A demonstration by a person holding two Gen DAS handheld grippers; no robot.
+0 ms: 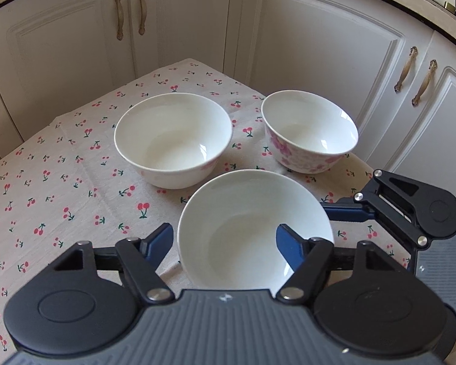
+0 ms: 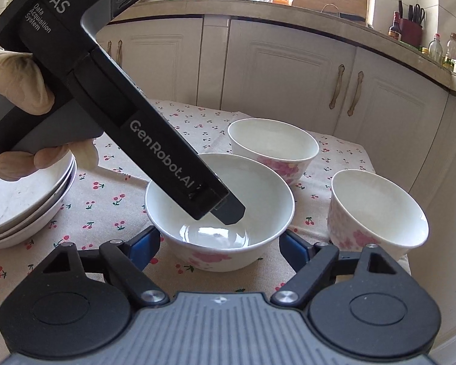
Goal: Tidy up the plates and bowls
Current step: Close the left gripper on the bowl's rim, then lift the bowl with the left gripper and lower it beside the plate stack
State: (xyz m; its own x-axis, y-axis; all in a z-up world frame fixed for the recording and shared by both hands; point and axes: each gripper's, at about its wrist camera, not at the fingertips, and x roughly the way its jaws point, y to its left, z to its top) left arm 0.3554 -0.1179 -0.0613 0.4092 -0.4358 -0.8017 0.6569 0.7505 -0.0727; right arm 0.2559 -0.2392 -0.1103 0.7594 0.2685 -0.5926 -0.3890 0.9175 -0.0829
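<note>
White cabinets [image 1: 319, 45] with bronze handles rise behind the table, well beyond the nearest bowl [image 1: 243, 213], which serves here as the reference for everything else. A cherry-print tablecloth [image 1: 76, 182] covers the table and runs under that bowl on all sides.

A stack of plates [image 2: 24, 203], white and shallow, sits to the left of the nearest bowl in the right wrist view, apart from it. Two more bowls stand upright beyond the nearest bowl in the left wrist view: a second bowl [image 1: 173, 140] to its far left and a third bowl [image 1: 310, 130], pink-flowered, to its far right. Neither touches it. The nearest bowl itself rests flat on the cloth, white inside with pink flowers on its outer wall.

The left gripper [image 1: 225, 234], held by a gloved hand [image 2: 18, 85], slants down into the nearest bowl. Its fingers [image 1: 161, 240] stand apart astride the bowl's wall, one outside the rim and one over the inside. A sliver of cloth shows between the outer pad and the rim, so no grip on anything can be seen.

The right gripper [image 2: 219, 234] straddles the whole of the nearest bowl, with one blue pad just beside the outer wall on each side. Whether those pads press on the wall or only stand next to it cannot be told.
</note>
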